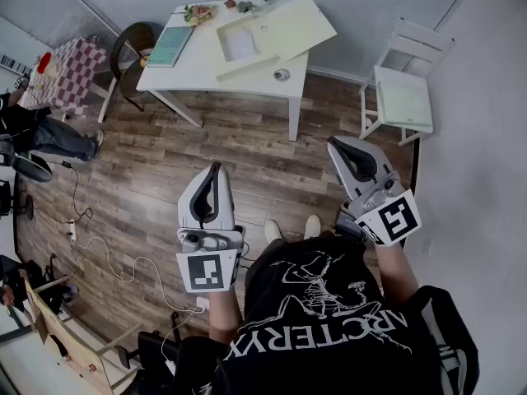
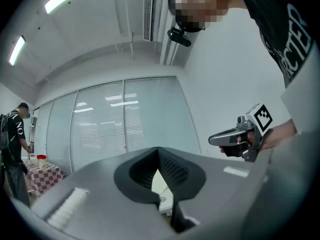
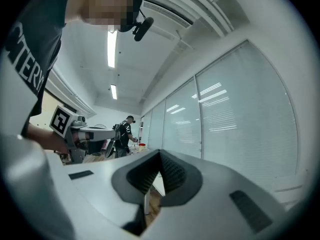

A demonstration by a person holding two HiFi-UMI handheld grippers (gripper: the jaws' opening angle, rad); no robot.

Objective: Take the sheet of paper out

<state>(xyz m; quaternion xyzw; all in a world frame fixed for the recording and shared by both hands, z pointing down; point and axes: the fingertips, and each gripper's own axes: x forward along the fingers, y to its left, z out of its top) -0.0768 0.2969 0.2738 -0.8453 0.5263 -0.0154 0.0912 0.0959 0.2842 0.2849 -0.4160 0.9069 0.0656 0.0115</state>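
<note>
— Where is the white sheet of paper (image 1: 241, 44)?

— Far ahead in the head view, on the white rectangular bench (image 1: 198, 62). It shows on the pale yellow flat folder (image 1: 288, 27) at the bench's right end. Whether the sheet lies on top of the folder or is tucked inside it, I cannot tell.

— What else is on that bench?

— A teal book (image 1: 169, 46) sits at its left end. Small plants (image 1: 200, 12) stand along the far edge, and a little round grey thing (image 1: 282, 75) lies near the front edge, just beside the folder.

— And the tongs?

— The grey-and-white left tongs (image 1: 216, 169) are clenched. In the left gripper view the ribbed black pads meet at their tips with nothing between them. The matching right tongs (image 1: 336, 145) are clenched too, pads tip to tip and empty. Both are held level, side by side over the brown wooden plank floor (image 1: 156, 163), well apart from the bench and pointing towards it.

— Anything near the right tongs?

— A white slatted chair with a pale green seat (image 1: 403, 101) stands beyond them, to the right of the bench and apart from it.
</note>
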